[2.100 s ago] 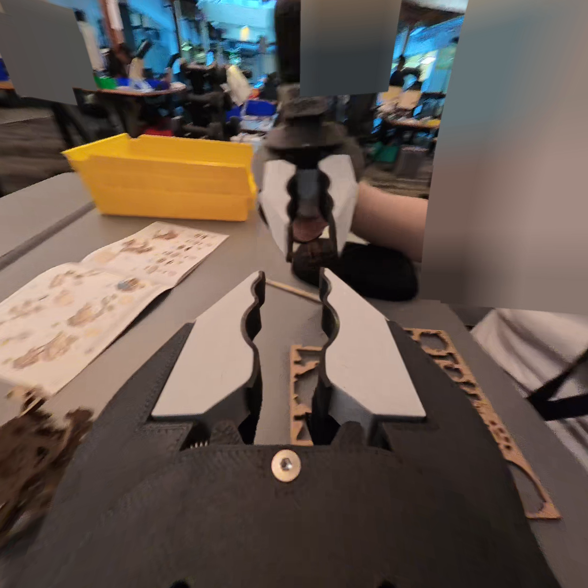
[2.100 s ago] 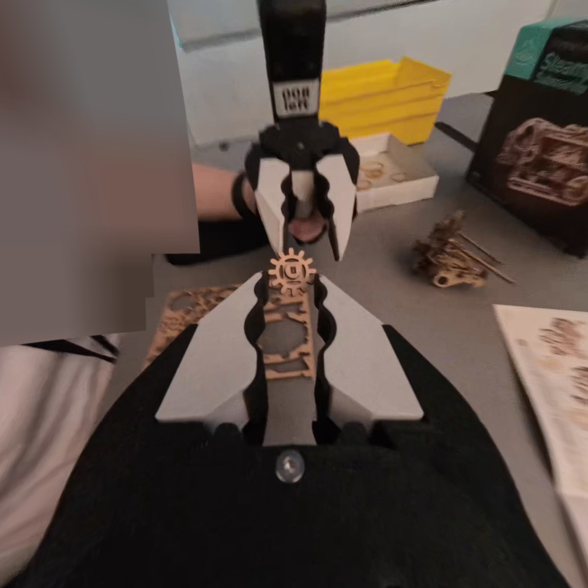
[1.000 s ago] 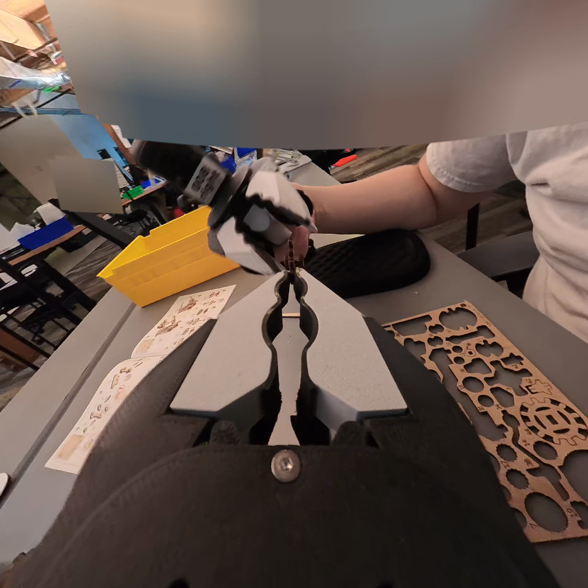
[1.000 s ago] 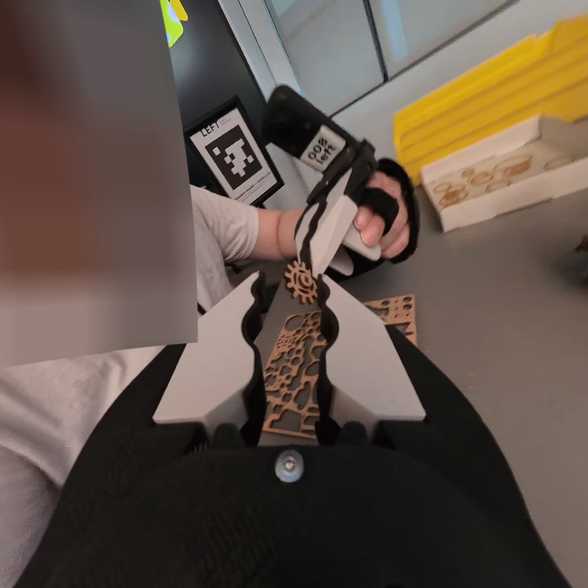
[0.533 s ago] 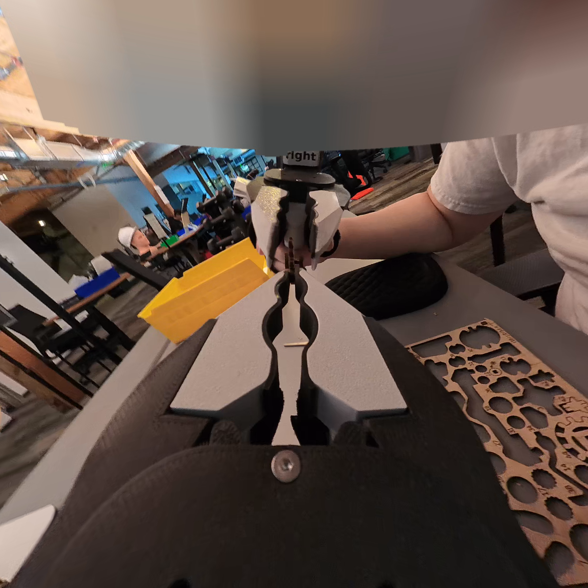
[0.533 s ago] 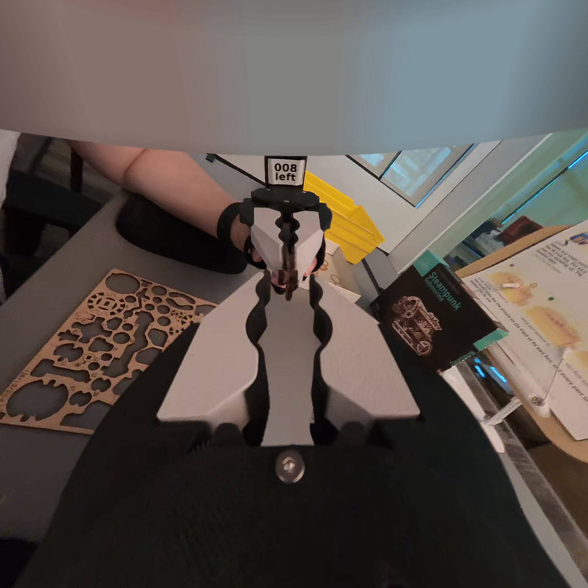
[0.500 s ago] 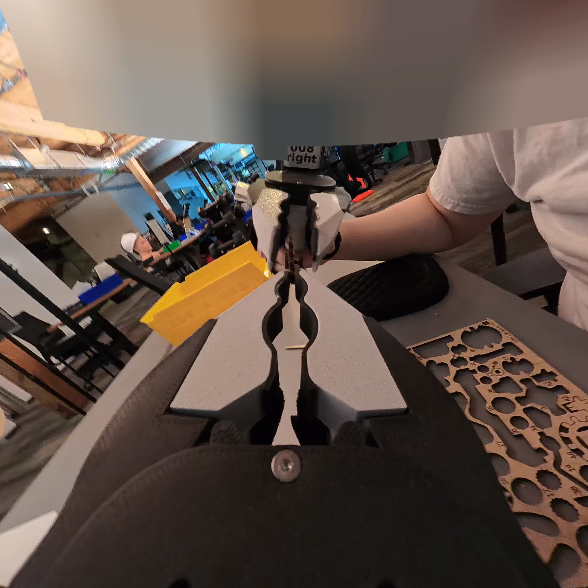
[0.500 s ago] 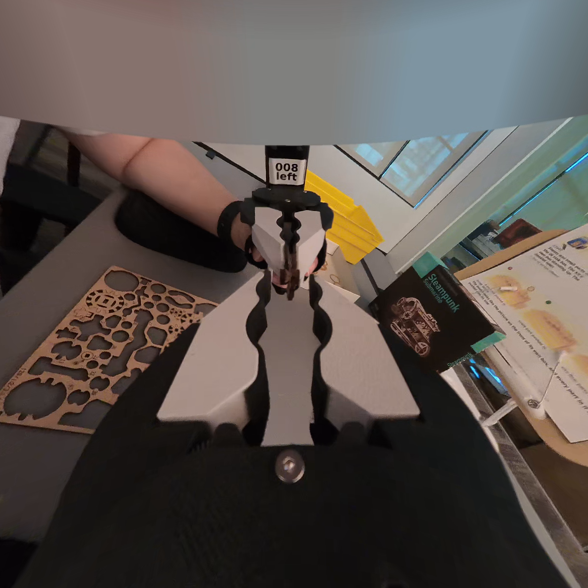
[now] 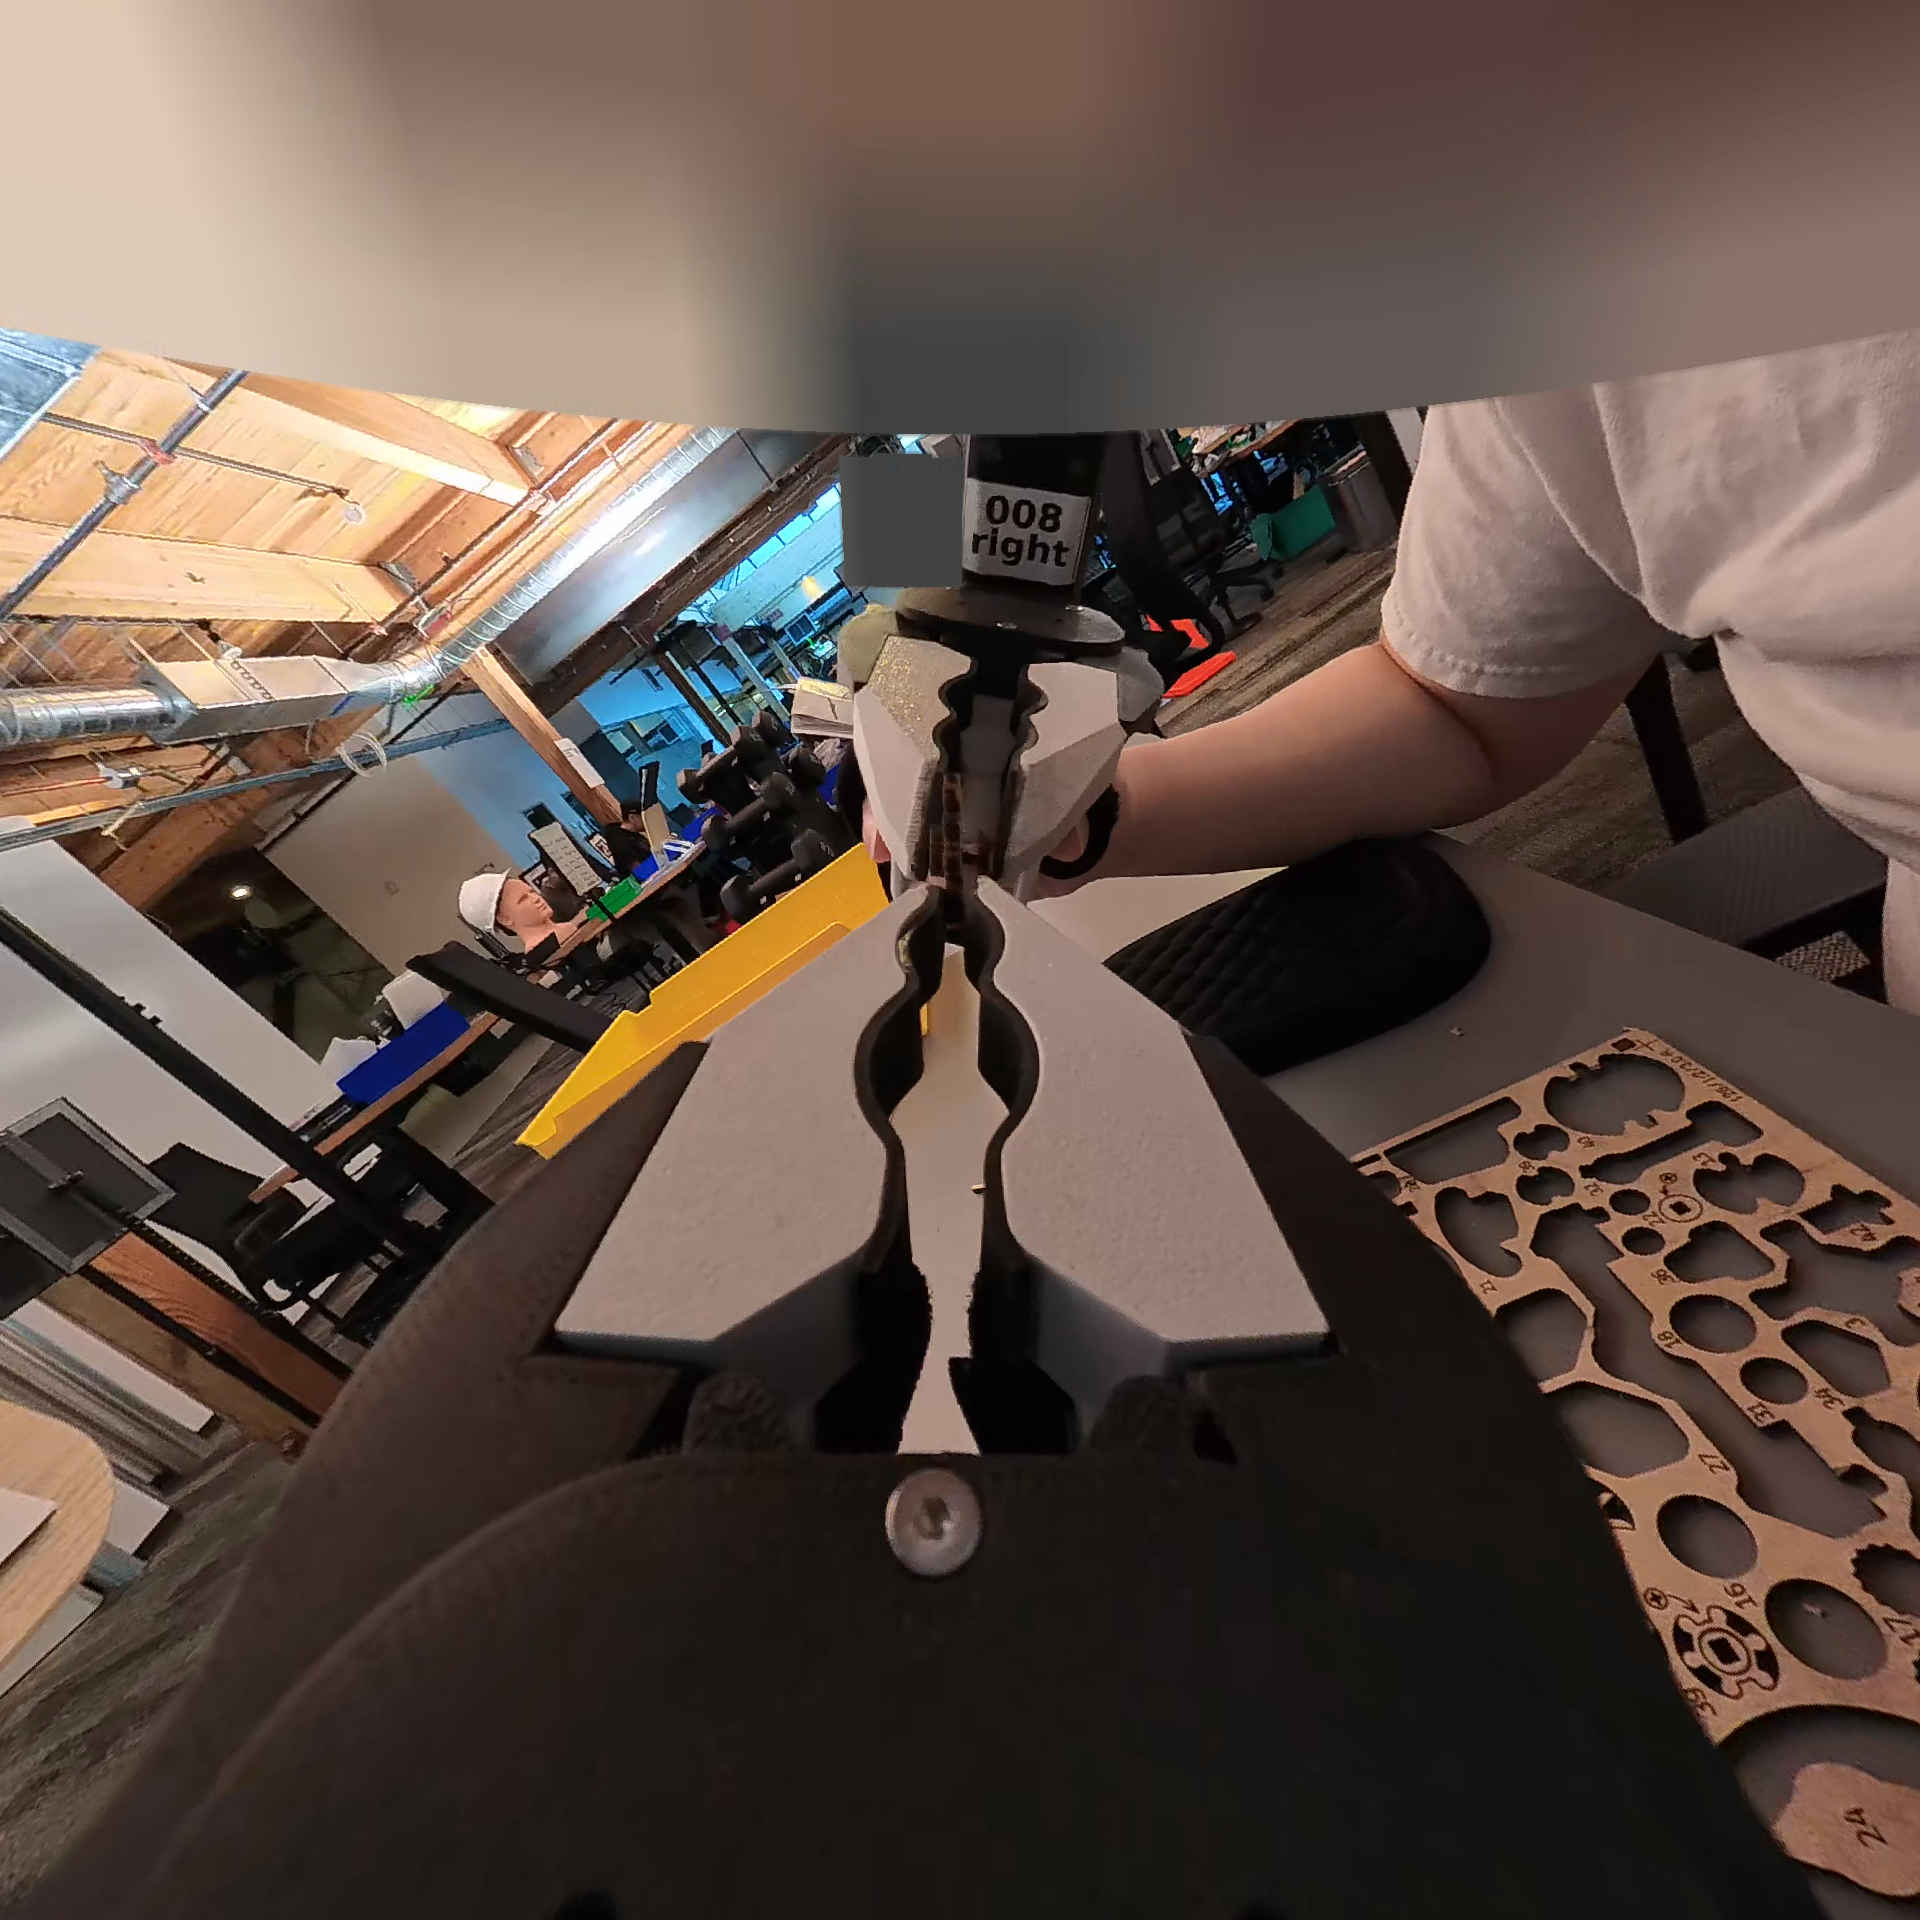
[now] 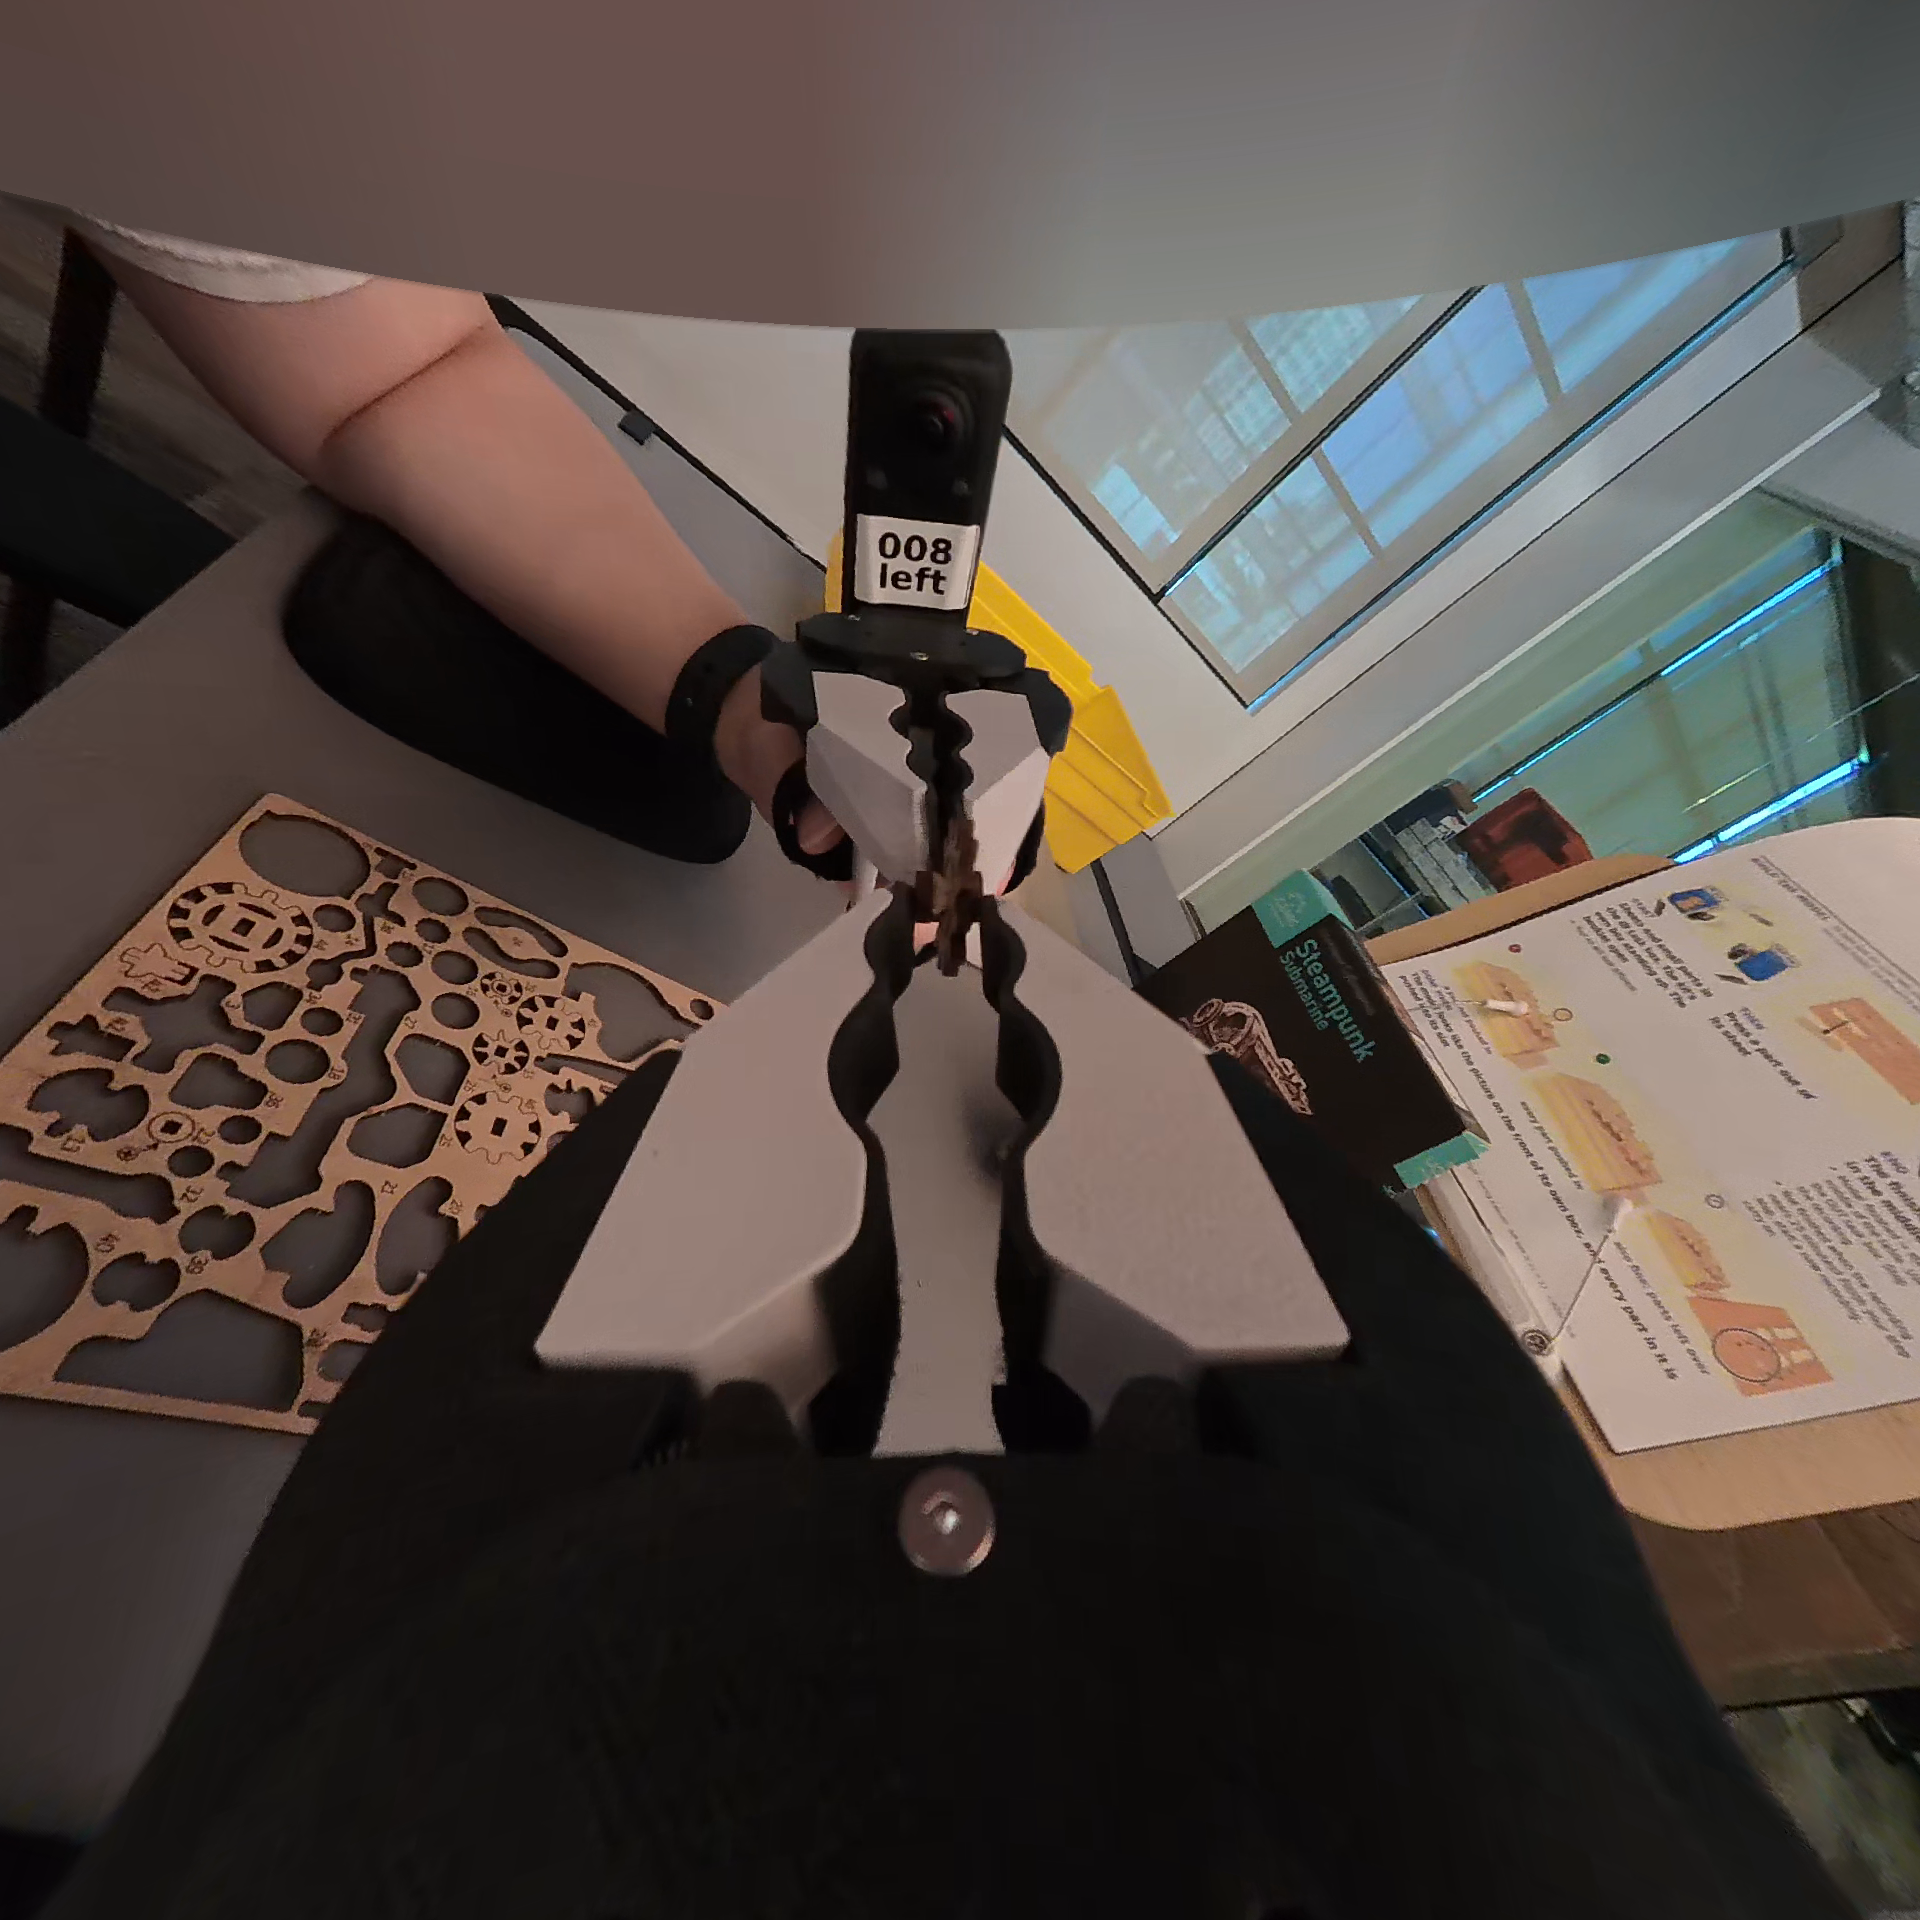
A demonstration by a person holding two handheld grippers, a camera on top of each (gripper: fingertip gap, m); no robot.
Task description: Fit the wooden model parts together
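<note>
Both grippers are meeting tip to tip above the table: the left gripper (image 9: 948, 914) is clamping the small wooden gear (image 10: 948, 902), while the right gripper (image 10: 940, 940), jaws slightly apart, is closing around it to align the parts.

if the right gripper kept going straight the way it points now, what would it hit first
Most likely the small wooden gear at its tips, with the left gripper that pinches it right behind. The two grippers face each other nearly tip to tip; exact depth is unclear.

right gripper (image 10: 940, 920) fingers slightly apart, tips at gear part (image 10: 951, 894) | left gripper (image 10: 940, 878) opposite, clamped on gear part | punched wooden sheet (image 10: 281, 1081) flat, left
</note>
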